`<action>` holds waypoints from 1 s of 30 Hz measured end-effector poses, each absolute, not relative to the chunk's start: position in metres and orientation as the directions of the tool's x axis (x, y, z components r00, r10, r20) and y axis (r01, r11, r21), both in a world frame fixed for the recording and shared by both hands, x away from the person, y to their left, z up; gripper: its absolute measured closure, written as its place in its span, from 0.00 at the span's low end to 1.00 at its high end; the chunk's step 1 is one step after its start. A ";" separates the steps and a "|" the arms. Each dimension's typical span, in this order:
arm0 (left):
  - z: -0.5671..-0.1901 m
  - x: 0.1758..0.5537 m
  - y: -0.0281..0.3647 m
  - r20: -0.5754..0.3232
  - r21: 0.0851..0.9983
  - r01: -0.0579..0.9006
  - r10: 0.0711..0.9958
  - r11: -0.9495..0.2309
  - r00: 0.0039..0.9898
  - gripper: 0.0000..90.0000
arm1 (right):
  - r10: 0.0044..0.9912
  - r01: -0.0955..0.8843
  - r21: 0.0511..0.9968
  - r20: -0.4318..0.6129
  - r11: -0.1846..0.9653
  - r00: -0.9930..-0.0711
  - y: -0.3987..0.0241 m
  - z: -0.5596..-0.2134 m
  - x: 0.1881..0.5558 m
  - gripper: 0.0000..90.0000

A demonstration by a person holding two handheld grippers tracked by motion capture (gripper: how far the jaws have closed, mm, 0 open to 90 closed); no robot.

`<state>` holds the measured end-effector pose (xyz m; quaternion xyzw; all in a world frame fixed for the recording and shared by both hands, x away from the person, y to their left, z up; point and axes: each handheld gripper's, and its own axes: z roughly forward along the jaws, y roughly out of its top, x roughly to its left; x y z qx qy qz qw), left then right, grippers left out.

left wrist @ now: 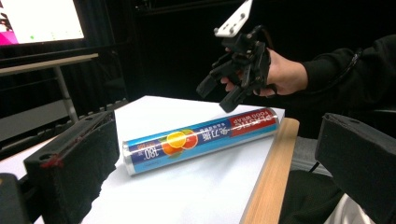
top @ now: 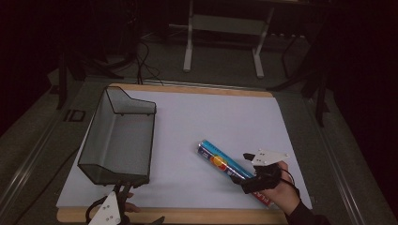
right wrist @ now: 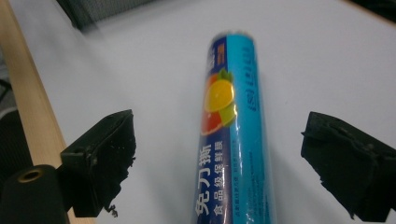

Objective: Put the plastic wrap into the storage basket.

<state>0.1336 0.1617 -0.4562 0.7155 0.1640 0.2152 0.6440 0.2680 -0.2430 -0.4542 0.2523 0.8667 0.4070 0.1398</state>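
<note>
A blue roll of food wrap (top: 221,161) with an orange-fruit picture and a red end lies diagonally on the white mat, at the front right. My right gripper (top: 245,172) hovers over its near end, held by a hand in a dark sleeve. In the right gripper view the roll (right wrist: 231,140) runs between the two jaws, and the gripper (right wrist: 224,158) is open with a wide gap on each side. My left gripper (top: 123,192) sits at the mat's front-left edge. Its own view looks across at the roll (left wrist: 201,137) and the right gripper (left wrist: 219,93), and the left gripper (left wrist: 219,135) is open.
A dark wire-mesh basket (top: 119,136) stands on the left half of the mat, just beyond my left gripper. The mat rests on a wooden board (top: 187,216) whose front edge shows. A lit screen (left wrist: 39,21) and a table frame (top: 223,28) stand farther off.
</note>
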 end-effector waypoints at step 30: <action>-0.456 0.134 0.162 0.104 0.991 -0.046 0.509 -0.126 0.854 0.01 | 0.558 0.487 0.453 -0.028 0.747 -0.830 -0.209 -0.479 0.305 0.14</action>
